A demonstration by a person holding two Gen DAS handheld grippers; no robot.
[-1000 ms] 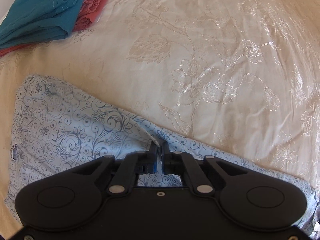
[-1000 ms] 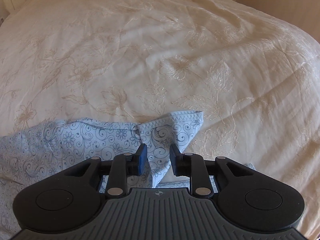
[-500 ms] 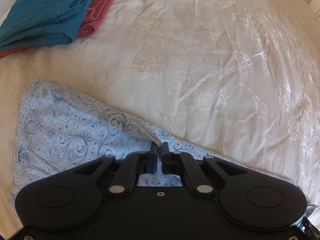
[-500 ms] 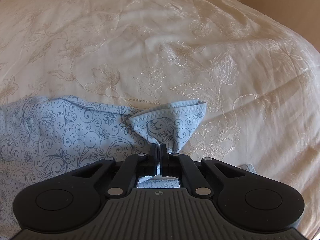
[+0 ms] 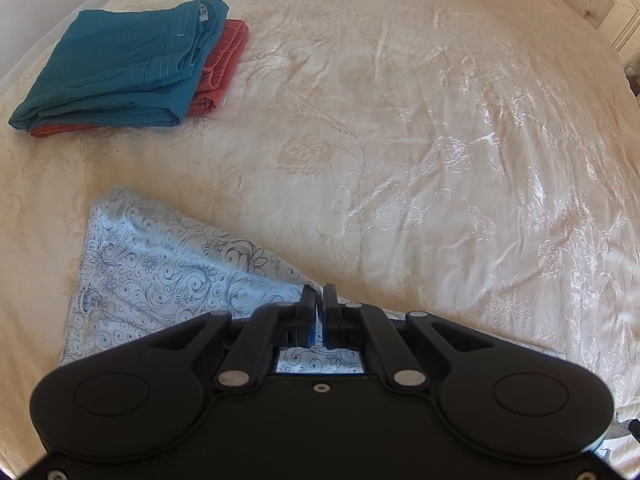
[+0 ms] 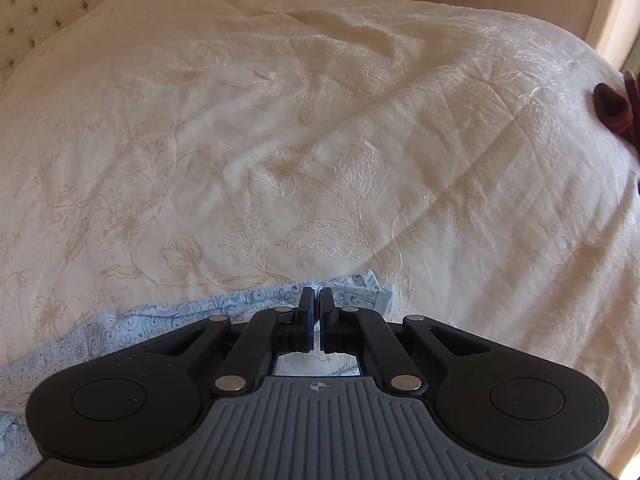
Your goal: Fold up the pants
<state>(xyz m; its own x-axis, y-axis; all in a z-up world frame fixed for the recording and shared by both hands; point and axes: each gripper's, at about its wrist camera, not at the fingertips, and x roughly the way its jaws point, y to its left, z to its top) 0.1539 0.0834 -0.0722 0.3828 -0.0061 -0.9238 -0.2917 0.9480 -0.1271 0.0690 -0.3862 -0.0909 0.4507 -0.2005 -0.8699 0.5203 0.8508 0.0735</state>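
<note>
Light blue pants with a dark floral print point(image 5: 160, 276) lie on a cream embroidered bedspread point(image 5: 400, 140). My left gripper point(image 5: 319, 298) is shut on an edge of the pants, which spread to the left and below it. In the right wrist view my right gripper point(image 6: 315, 300) is shut on the hem end of the pants point(image 6: 240, 304), which trail off to the lower left. Most of the fabric under both grippers is hidden by their bodies.
A folded teal garment point(image 5: 120, 64) lies on a folded red one point(image 5: 218, 72) at the far left of the bed. A tufted headboard point(image 6: 40, 4) stands at the back. A dark red item point(image 6: 612, 108) lies at the bed's right edge.
My right gripper has closed on the pants' hem end. Both grippers have lifted and drawn back with the fabric, so more of the bed shows and the pants sit lower in view.
</note>
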